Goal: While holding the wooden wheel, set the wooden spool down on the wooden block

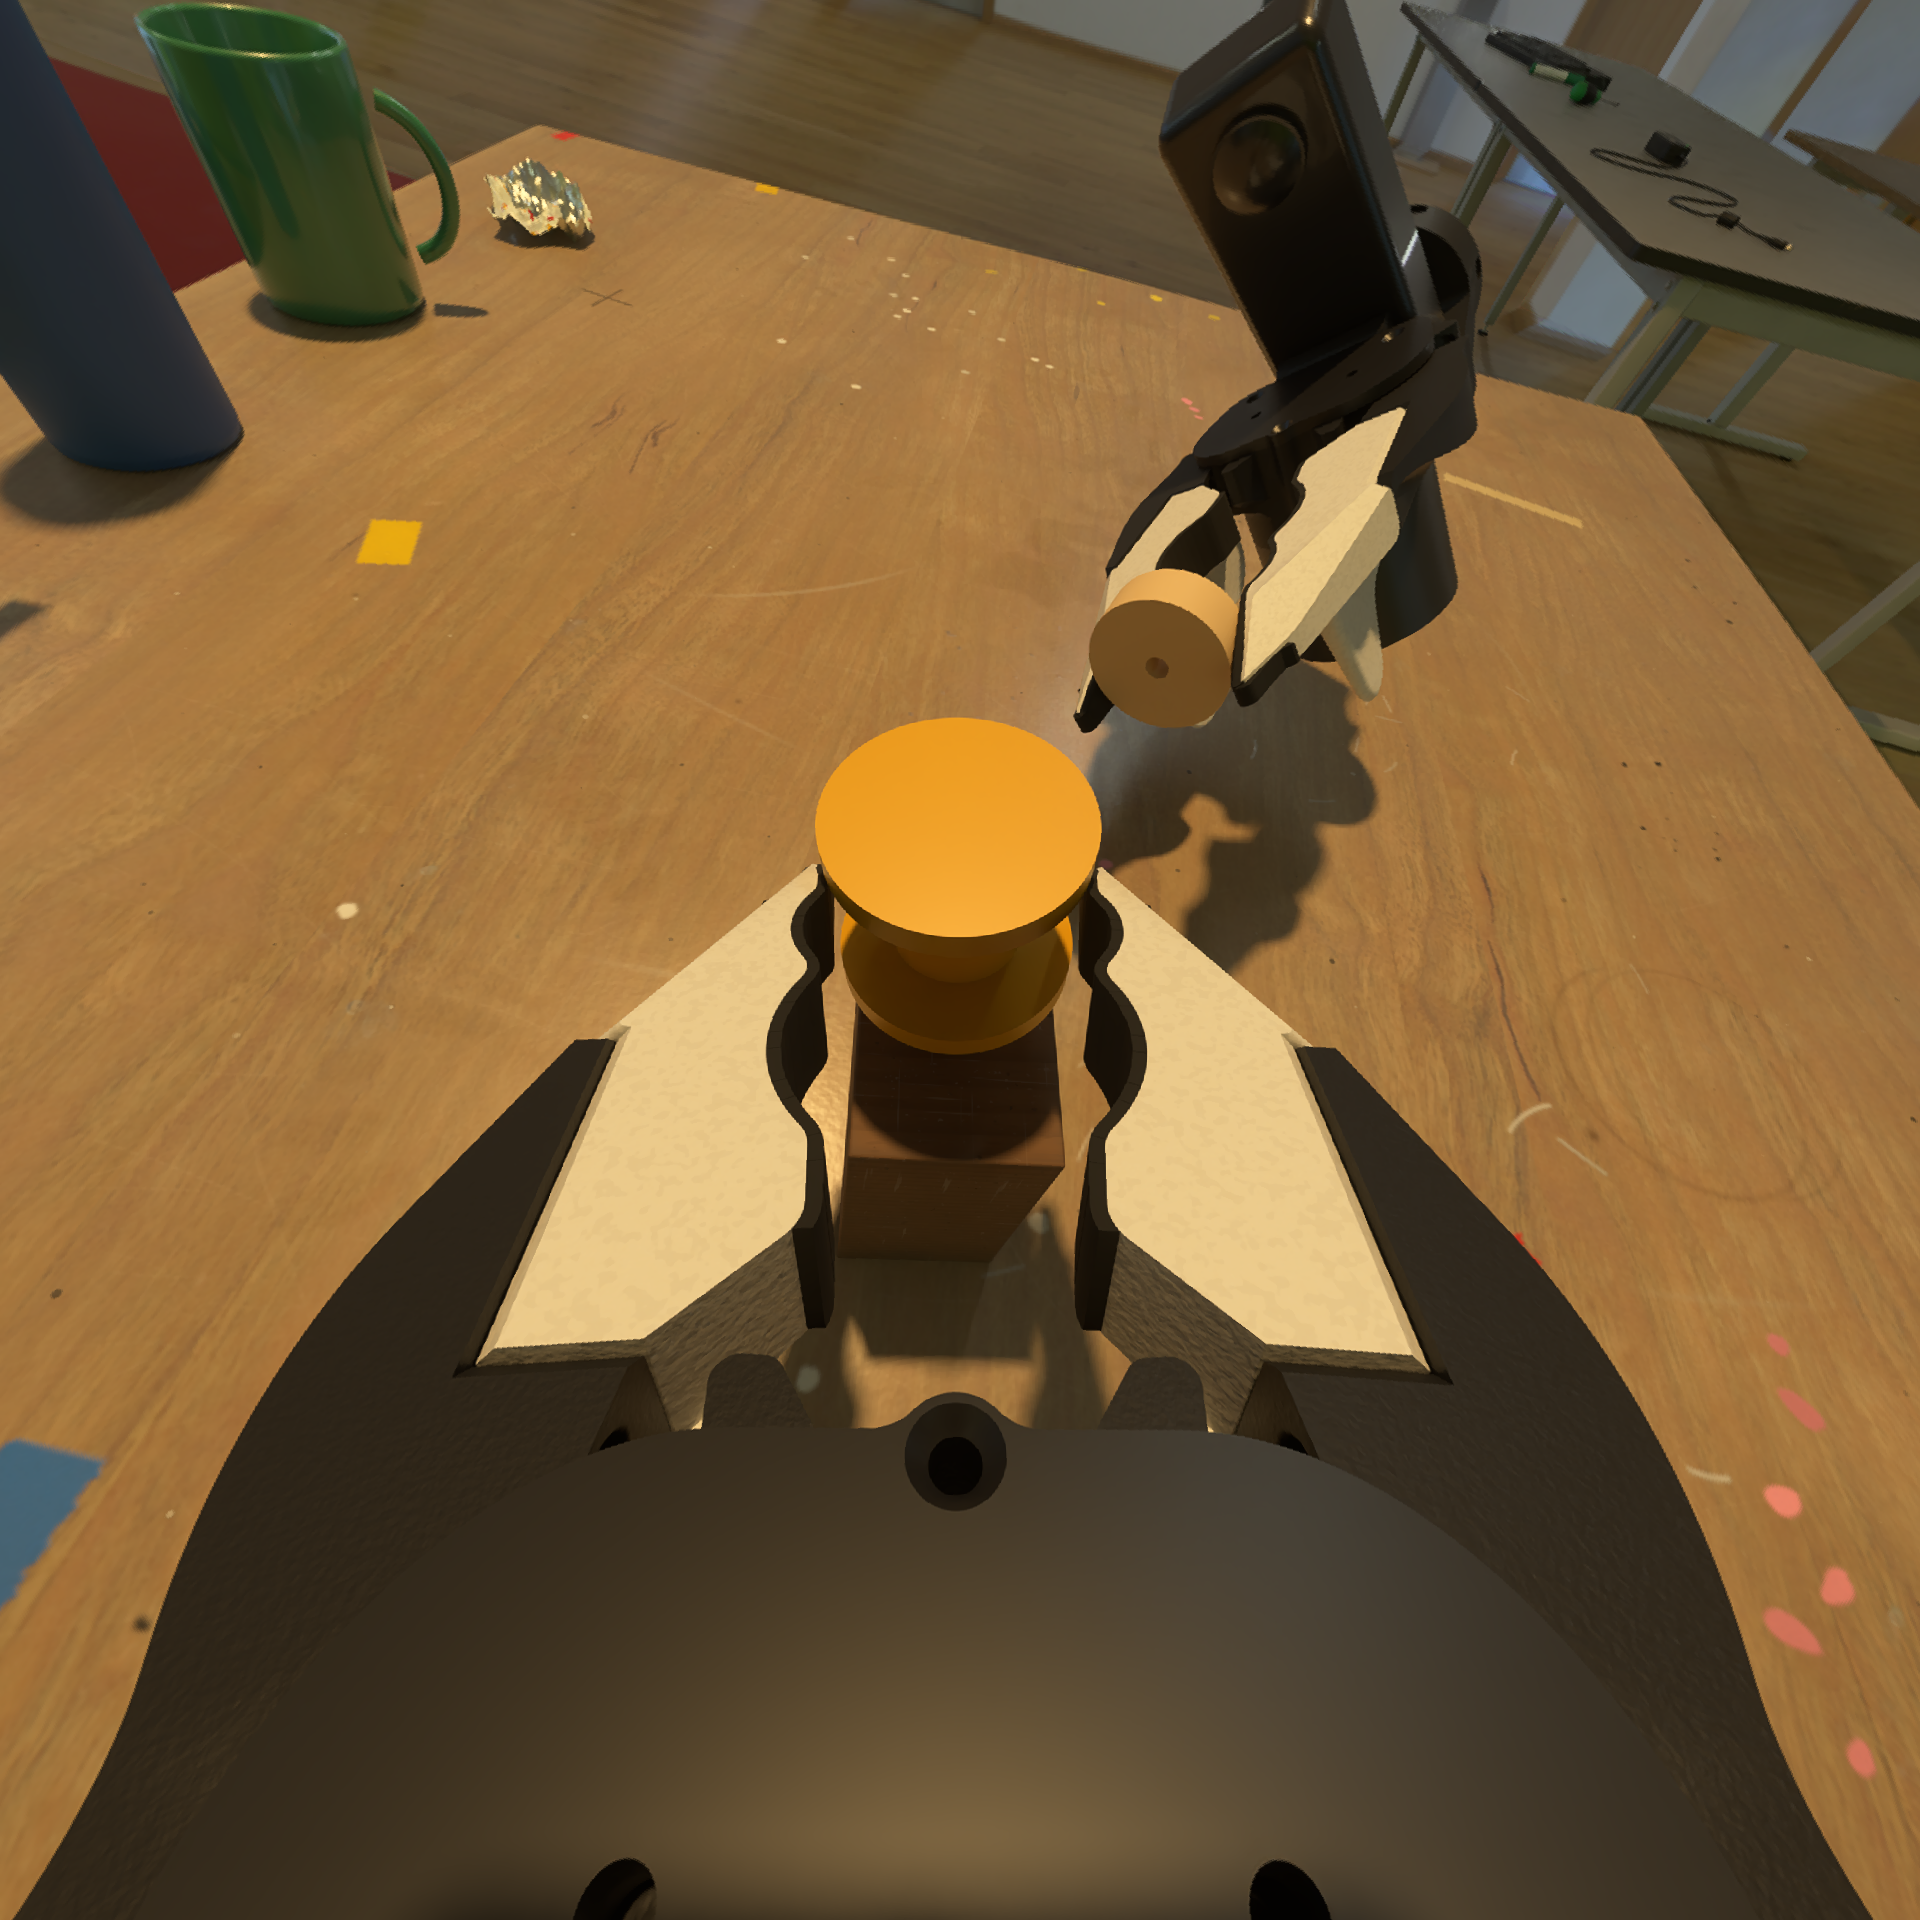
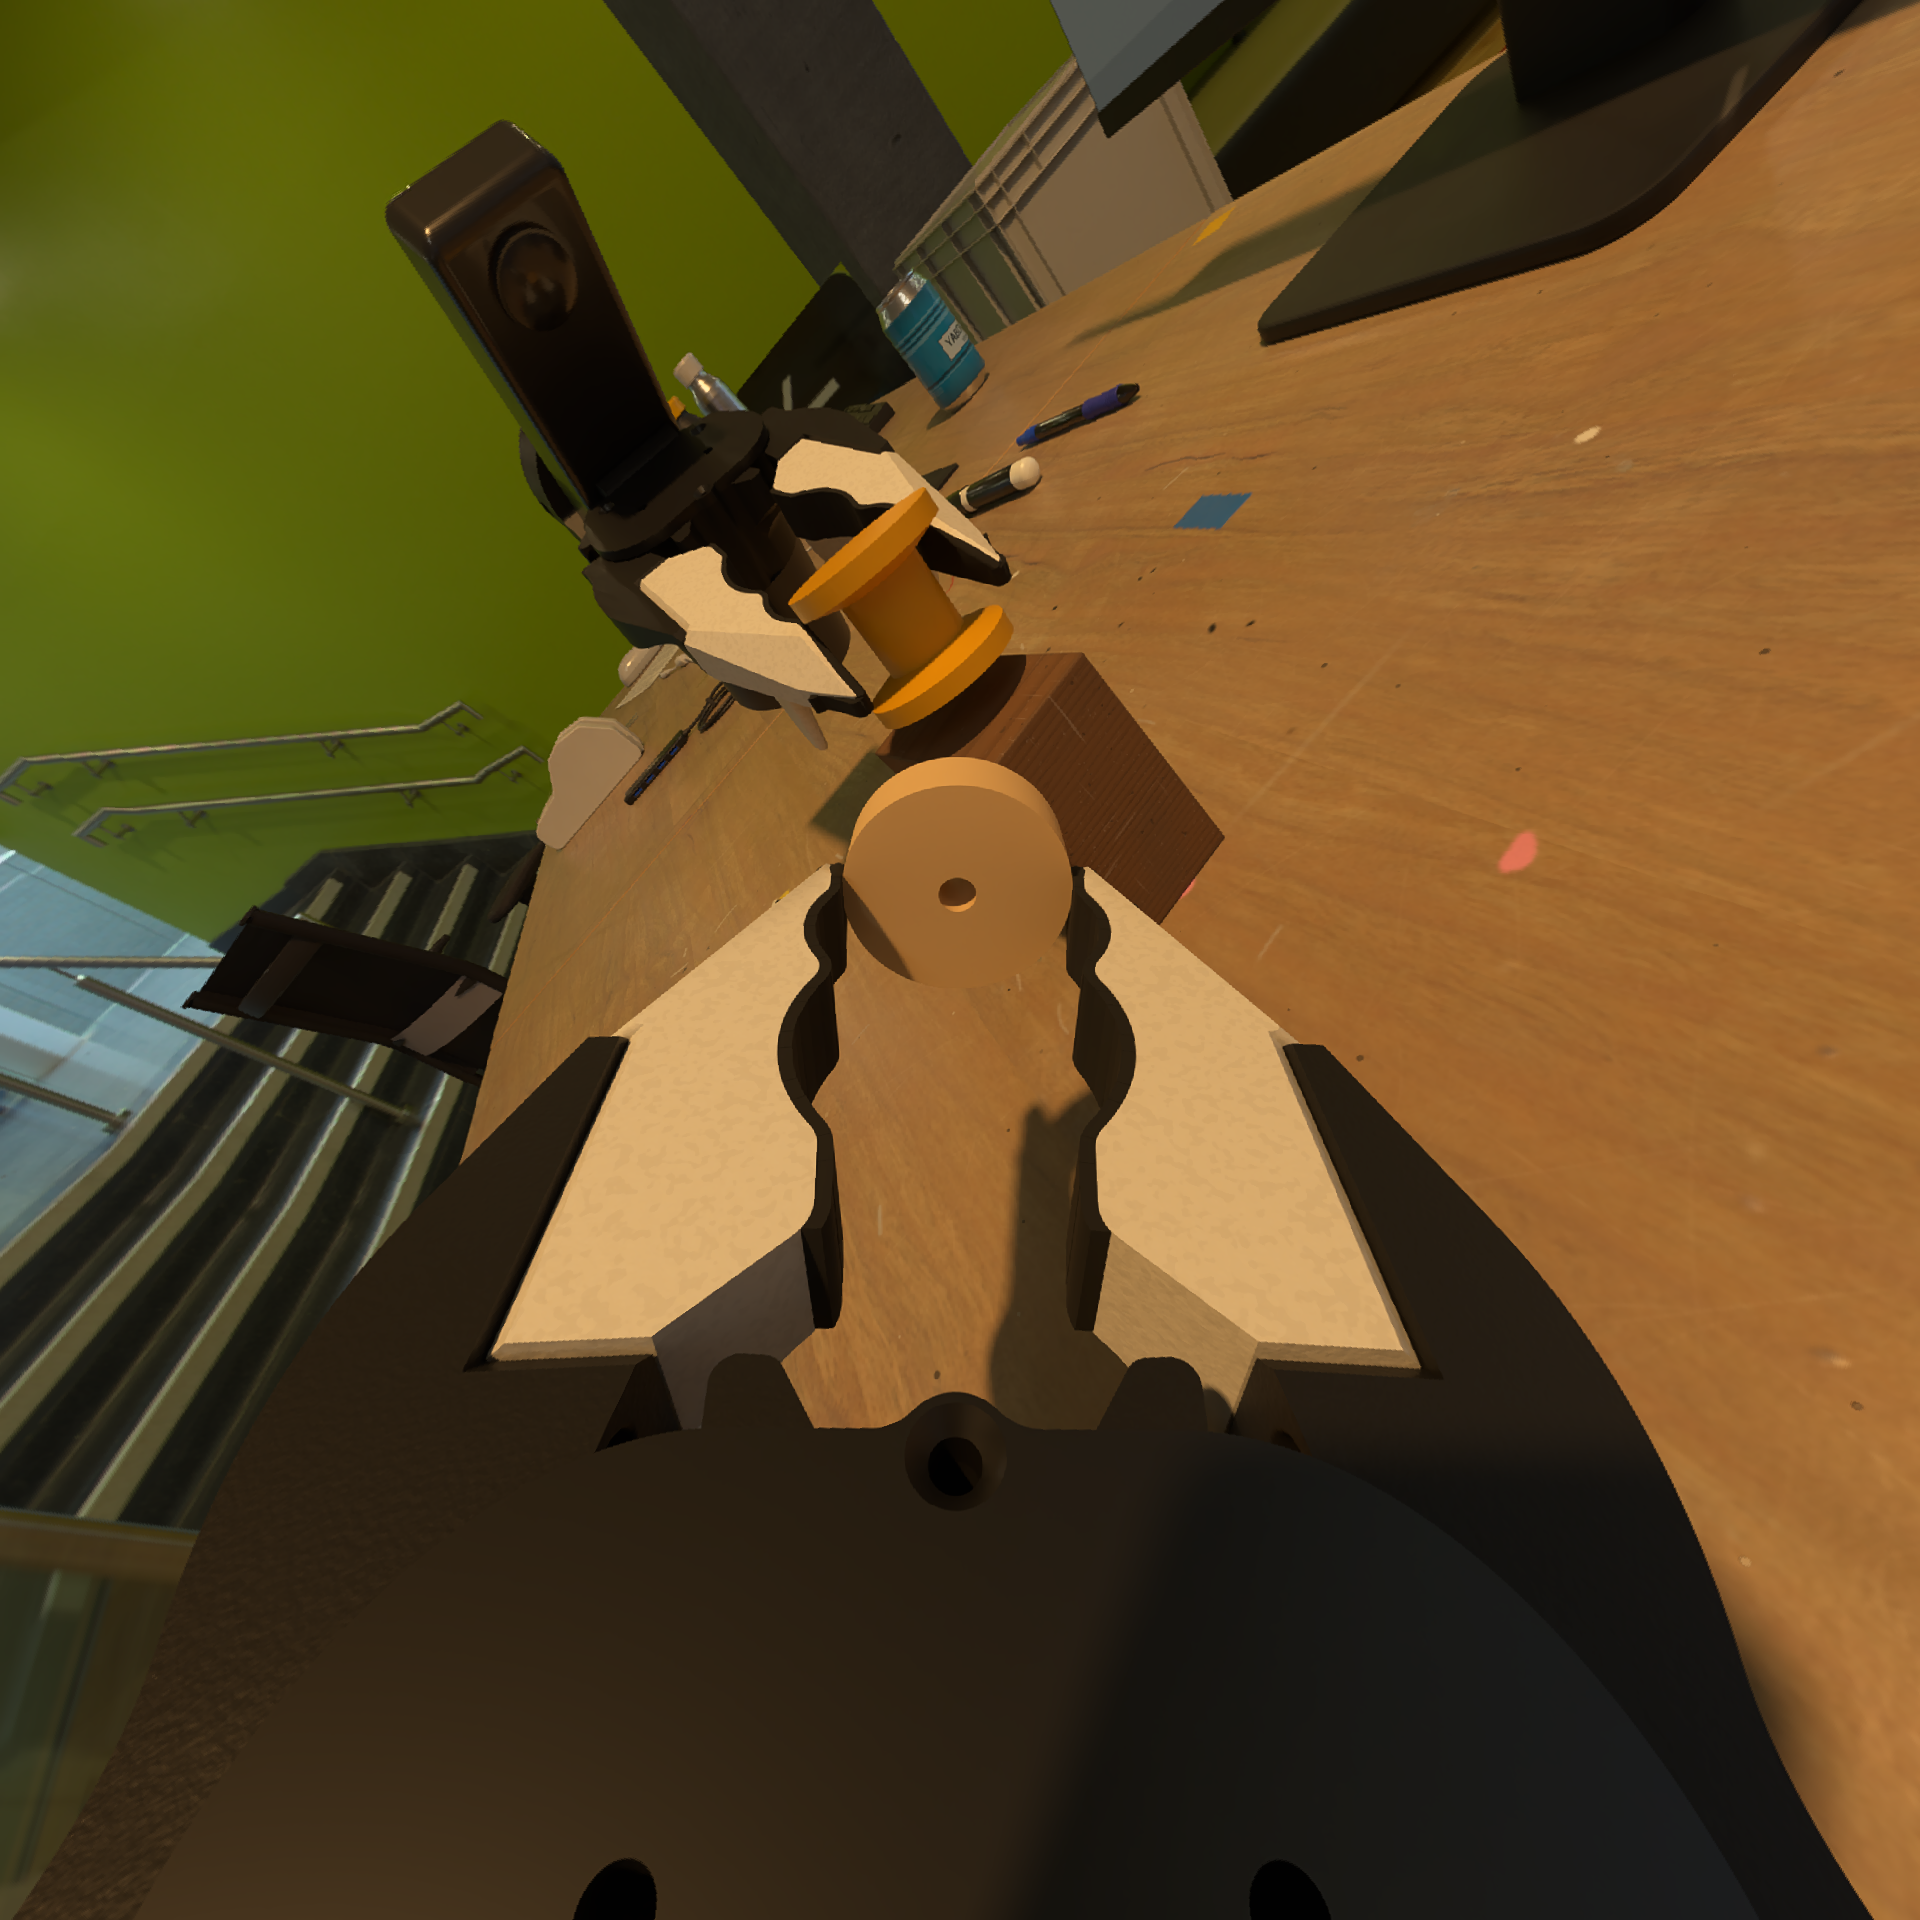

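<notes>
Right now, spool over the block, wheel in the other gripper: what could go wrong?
1. The wooden spool looks tilted, its lower flange meeting the wooden block near one corner; on release it may topple.
2. The right gripper holds the wooden wheel only at its fingertips; a jolt could drop it.

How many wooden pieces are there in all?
3. The orange wooden spool sits between the left gripper's fingers atop the dark wooden block; the right gripper holds the pale wooden wheel nearby. Others may be hidden.
</notes>
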You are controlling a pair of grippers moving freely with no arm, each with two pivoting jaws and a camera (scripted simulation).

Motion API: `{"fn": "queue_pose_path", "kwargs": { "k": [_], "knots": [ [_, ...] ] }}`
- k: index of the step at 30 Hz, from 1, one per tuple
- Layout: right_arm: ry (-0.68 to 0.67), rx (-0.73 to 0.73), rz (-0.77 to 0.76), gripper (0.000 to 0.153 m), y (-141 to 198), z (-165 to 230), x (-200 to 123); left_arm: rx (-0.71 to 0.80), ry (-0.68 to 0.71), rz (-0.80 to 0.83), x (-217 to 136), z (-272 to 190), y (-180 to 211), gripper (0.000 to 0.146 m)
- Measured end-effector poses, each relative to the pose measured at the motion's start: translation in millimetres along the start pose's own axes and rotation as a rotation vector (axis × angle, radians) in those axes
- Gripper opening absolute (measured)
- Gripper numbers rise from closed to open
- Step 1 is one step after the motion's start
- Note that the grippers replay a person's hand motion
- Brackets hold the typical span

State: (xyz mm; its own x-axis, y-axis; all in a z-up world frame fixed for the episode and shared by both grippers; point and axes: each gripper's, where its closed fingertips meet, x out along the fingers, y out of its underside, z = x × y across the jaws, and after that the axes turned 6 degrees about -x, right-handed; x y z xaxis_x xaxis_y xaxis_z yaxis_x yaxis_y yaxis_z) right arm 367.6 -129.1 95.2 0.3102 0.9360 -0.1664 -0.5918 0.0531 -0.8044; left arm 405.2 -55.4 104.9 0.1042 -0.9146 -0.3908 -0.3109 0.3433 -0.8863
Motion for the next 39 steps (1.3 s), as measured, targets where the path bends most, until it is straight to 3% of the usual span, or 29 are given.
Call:
{"fn": "queue_pose_path", "kwargs": {
  "k": [6, 8, 24, 25, 26, 28, 39],
  "knots": [
    [-0.002, 0.005, 0.002, 0.042, 0.1, 0.0, 0.8, 0.007, -0.009, 0.034, 5.9, 0.1, 6.6, 0.047],
    [-0.001, 0.007, 0.000, 0.042, 0.0, -0.5, 0.6, 0.012, -0.013, 0.035, 7.2, 0.2, 7.6, 0.026],
    [-0.011, 0.028, 0.004, 0.042, 1.0, -1.1, 2.0, 0.032, -0.031, 0.042, 1.5, -3.3, 7.4, 0.026],
    [-0.011, 0.030, 0.004, 0.042, 1.0, -1.2, 2.2, 0.034, -0.035, 0.040, 0.6, -3.4, 6.4, 0.027],
    [-0.012, 0.031, 0.004, 0.042, 1.0, -1.4, 2.3, 0.035, -0.042, 0.042, -0.2, -3.0, 6.0, 0.043],
    [-0.012, 0.032, 0.004, 0.042, 1.2, -1.5, 2.4, 0.037, -0.054, 0.057, -1.8, -2.2, 7.0, 0.054],
    [-0.011, 0.032, 0.008, 0.042, 1.6, -0.6, 2.9, 0.011, -0.080, 0.117, -1.2, 3.5, 21.4, 0.059]
  ]
}}
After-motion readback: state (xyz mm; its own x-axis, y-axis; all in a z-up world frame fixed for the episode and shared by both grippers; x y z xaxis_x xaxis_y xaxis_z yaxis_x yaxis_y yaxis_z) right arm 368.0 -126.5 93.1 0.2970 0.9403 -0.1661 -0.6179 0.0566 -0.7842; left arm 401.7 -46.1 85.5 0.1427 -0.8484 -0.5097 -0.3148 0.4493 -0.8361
